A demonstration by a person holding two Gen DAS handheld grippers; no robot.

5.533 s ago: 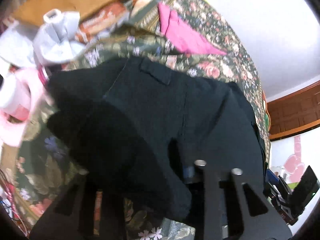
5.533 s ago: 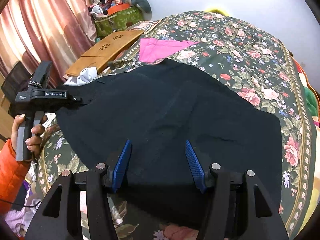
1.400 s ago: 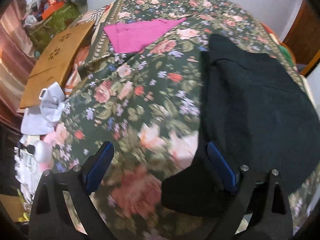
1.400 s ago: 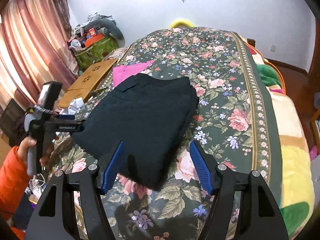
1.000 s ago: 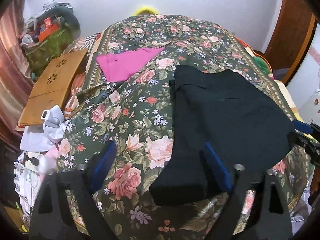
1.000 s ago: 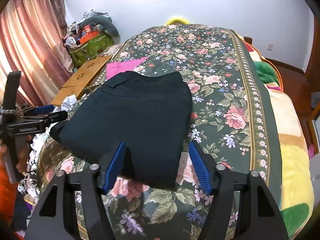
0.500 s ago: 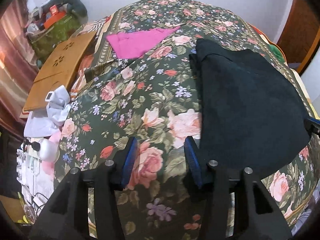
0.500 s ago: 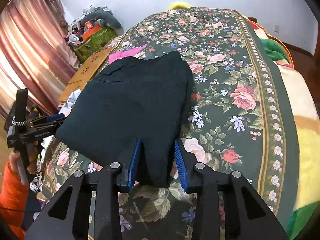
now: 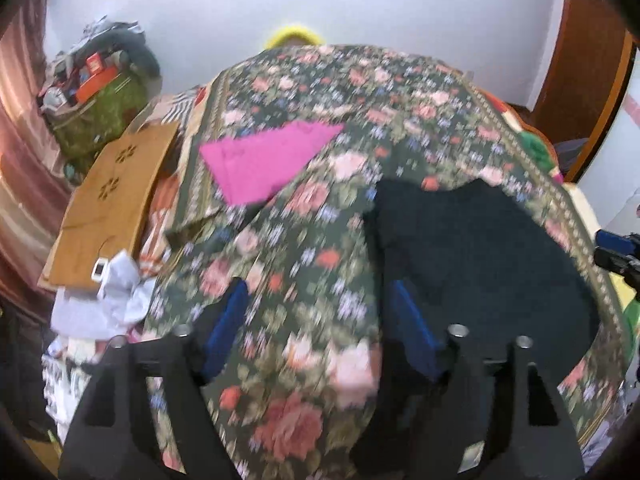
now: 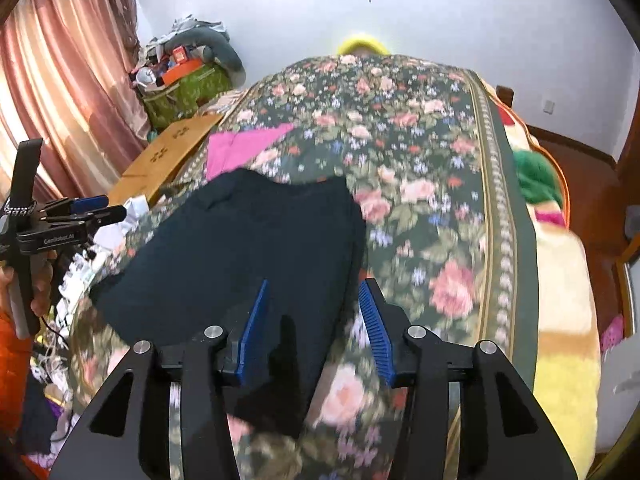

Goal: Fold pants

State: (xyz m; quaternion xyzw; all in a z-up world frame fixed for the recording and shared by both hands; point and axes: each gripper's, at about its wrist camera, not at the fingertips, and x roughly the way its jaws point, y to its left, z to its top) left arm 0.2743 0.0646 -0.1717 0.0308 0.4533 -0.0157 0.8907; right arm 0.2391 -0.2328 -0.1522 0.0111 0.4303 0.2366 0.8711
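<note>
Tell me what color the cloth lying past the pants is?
The cloth is bright pink, plain, with no pattern. It shows best in the left wrist view.

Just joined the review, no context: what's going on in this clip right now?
A person is folding pants with two handheld grippers. The dark folded pants lie as a compact rectangle on the floral bedspread. Both the left gripper and the right gripper are open and hold nothing, hovering near the front edge of the pants. A flat pink cloth lies farther up the bed, apart from the pants. The fold looks finished.
</note>
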